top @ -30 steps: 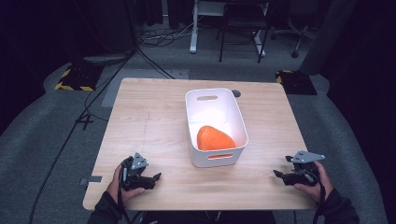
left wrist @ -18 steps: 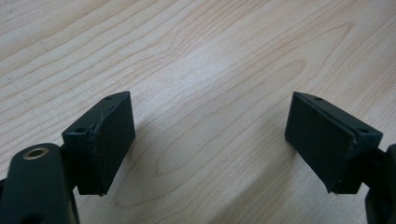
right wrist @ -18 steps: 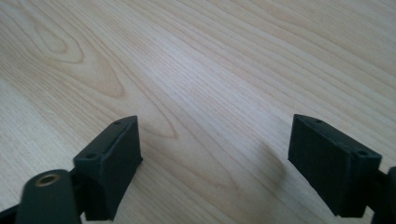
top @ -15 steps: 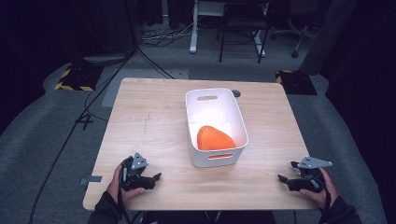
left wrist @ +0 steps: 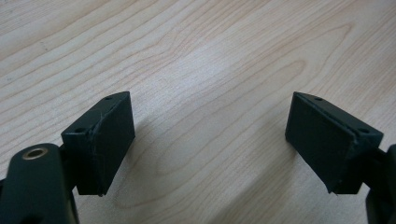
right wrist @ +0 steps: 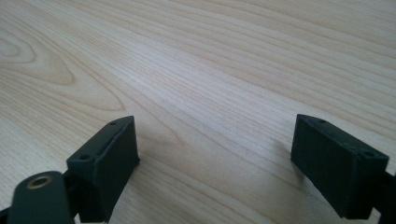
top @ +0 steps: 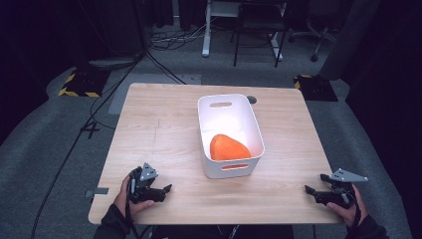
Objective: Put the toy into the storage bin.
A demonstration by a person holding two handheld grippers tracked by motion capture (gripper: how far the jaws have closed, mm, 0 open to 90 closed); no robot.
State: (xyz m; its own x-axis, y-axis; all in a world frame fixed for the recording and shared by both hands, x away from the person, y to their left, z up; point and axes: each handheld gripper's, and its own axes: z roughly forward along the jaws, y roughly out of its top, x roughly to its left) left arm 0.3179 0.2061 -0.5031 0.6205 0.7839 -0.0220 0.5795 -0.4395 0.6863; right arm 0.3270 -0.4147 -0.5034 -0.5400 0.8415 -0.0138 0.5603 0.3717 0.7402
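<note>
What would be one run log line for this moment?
left gripper: open, empty | right gripper: open, empty | orange object: inside white bin

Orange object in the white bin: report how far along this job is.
Done, by the look of it: the orange object lies inside the white bin. In hand: nothing; the left gripper and right gripper are open and empty at the table's near corners. Left: nothing visible outside the bin to collect.

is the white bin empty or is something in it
Not empty: the white bin stands upright on the table with one orange object lying inside, at its near end.
</note>
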